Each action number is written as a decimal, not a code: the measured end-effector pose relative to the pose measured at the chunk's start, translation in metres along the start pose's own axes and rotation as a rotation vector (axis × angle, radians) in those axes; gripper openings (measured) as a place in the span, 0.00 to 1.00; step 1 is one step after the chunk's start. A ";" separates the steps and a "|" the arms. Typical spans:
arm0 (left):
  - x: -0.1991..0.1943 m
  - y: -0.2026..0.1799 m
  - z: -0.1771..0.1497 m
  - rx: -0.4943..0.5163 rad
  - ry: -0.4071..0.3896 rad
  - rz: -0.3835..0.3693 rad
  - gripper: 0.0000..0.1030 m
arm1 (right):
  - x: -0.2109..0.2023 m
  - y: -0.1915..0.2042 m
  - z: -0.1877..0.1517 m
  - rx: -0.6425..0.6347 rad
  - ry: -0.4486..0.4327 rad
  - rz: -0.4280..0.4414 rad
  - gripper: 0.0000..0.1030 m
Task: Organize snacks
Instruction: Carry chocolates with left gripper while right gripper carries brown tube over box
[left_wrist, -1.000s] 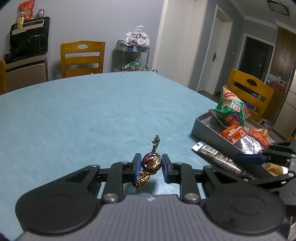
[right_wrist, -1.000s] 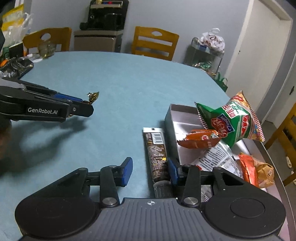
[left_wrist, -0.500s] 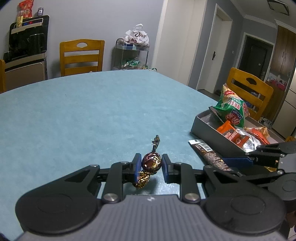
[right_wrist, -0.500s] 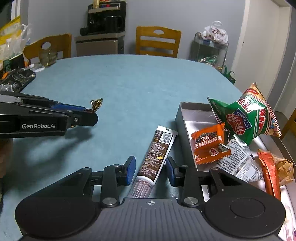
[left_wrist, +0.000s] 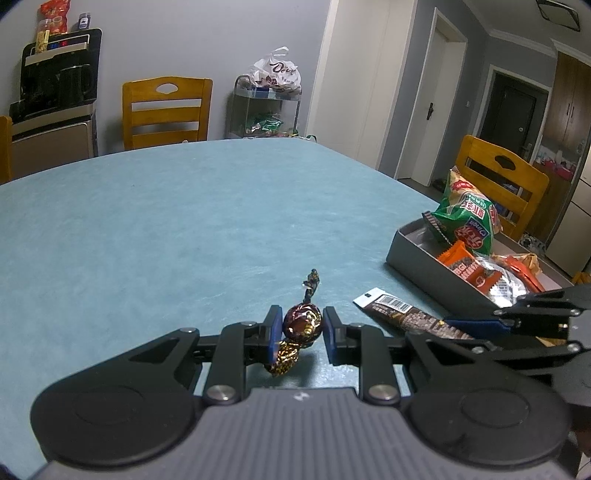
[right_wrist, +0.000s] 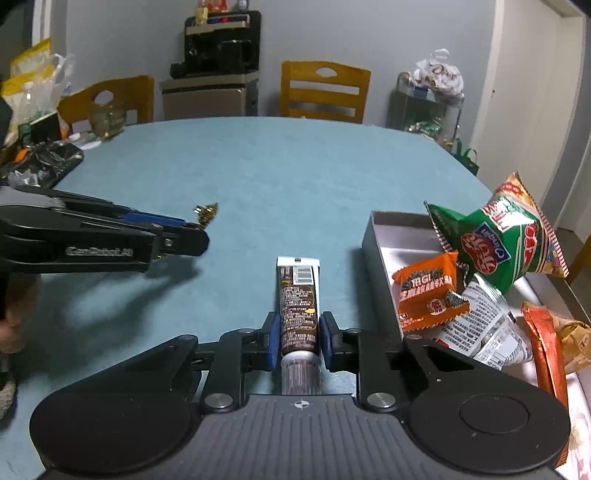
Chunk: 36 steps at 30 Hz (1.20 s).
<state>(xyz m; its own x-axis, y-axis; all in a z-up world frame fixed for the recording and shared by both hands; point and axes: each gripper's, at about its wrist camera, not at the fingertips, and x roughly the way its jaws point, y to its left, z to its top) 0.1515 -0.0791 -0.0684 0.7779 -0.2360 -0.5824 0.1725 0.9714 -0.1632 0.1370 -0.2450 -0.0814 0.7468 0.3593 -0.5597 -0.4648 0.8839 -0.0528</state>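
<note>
Right wrist: left tongs (right_wrist: 195, 230) seemingly read "GenRobot.AI", blurred.

Home dining room. Round table (left_wrist: 184, 221) with teal cover, wooden chairs (left_wrist: 167, 107) around it and by the grey wall. Water dispenser (right_wrist: 214, 70) on a cabinet, wire cart (left_wrist: 266, 107) with a shopping bag (left_wrist: 275, 72) on top. White interior doors (left_wrist: 432, 107), dark entry door (left_wrist: 506, 110), wood cupboard (left_wrist: 569, 99) beyond.

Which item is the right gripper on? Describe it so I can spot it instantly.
On the teal table, just left of the grey tray, lies a brown tube, white barcoded end pointing away. The only tube; the rest are packets.
</note>
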 end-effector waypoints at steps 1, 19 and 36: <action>0.000 0.000 0.000 -0.001 0.001 0.000 0.20 | -0.003 0.000 0.000 -0.001 -0.008 0.003 0.24; -0.017 -0.019 0.000 0.054 -0.050 -0.023 0.20 | -0.057 -0.015 0.002 0.033 -0.140 0.052 0.24; -0.041 -0.094 0.020 0.161 -0.091 -0.140 0.20 | -0.106 -0.081 -0.014 0.134 -0.231 -0.014 0.23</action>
<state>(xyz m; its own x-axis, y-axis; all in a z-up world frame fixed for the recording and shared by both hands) 0.1155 -0.1603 -0.0126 0.7897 -0.3724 -0.4875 0.3708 0.9229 -0.1042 0.0887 -0.3590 -0.0295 0.8486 0.3918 -0.3555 -0.3980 0.9155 0.0589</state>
